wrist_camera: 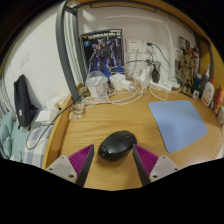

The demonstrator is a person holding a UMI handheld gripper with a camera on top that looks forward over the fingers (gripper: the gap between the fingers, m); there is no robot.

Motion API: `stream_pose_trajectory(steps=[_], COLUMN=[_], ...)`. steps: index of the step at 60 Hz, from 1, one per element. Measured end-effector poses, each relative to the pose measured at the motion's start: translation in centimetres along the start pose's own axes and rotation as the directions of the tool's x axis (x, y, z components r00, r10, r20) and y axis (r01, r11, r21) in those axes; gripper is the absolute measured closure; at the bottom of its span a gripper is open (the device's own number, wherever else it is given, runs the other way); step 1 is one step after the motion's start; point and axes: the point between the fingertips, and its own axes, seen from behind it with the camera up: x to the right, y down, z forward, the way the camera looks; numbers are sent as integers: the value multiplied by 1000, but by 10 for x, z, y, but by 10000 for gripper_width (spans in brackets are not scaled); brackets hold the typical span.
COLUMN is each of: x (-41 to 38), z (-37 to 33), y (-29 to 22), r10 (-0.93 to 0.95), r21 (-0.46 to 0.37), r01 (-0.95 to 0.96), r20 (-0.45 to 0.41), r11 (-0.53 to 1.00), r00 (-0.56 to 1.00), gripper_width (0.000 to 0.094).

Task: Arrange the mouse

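A black computer mouse (116, 144) lies on the wooden desk (110, 118), just ahead of my fingertips and partly between them. My gripper (113, 160) is open. Its two magenta pads (82, 160) stand on either side of the mouse's near end, with gaps on both sides. A light blue mouse mat (178, 122) lies flat on the desk, ahead and to the right of the mouse.
At the back of the desk are white cables and adapters (122, 85), a clear glass (77, 108), a poster on the wall (103, 52), bottles and small figures at the right (200, 85), and a black object on a stand at the left (23, 100).
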Motion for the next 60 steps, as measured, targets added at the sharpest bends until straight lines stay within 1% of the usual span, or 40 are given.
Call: stream_pose_trajectory(steps=[9, 17, 27, 31, 33, 37, 39, 41, 45, 49, 50, 51, 53, 54, 56, 60], x=[-16, -37, -63, -66, -64, -60, -61, -60, -61, -61, -60, -60, -60, -60, -61, -62], z=[23, 41, 54, 56, 56, 57, 58, 58, 58, 57, 57, 57, 56, 56, 56, 57], y=[-16, -26, -25, -26, -25, -25, -25, -26, -25, -24, -24, -25, -24, -24, -24, -25], r10=[-22, -55, -92, -101, -108, -130, -128, -131, -137, -146, -143, -141, -152, -155, -158, -151], r21=[-2, -8, -30, -24, -25, -25, -23, -21, -18, -14, -15, -13, -18, -21, -25, -36], r01=[22, 55, 93, 102, 109, 130, 129, 131, 138, 147, 144, 141, 153, 156, 160, 154], r20=[-13, 1, 41, 35, 26, 8, 16, 19, 37, 50, 51, 52, 54, 55, 61, 75], r11=[1000, 998, 995, 994, 994, 991, 991, 991, 990, 989, 989, 990, 988, 987, 987, 987], r00=[1000, 998, 995, 994, 994, 991, 992, 991, 990, 988, 988, 989, 987, 986, 986, 986], gripper_width=[168, 165, 161, 166, 185, 271, 350, 456, 460, 527, 508, 572, 604, 603, 654, 658])
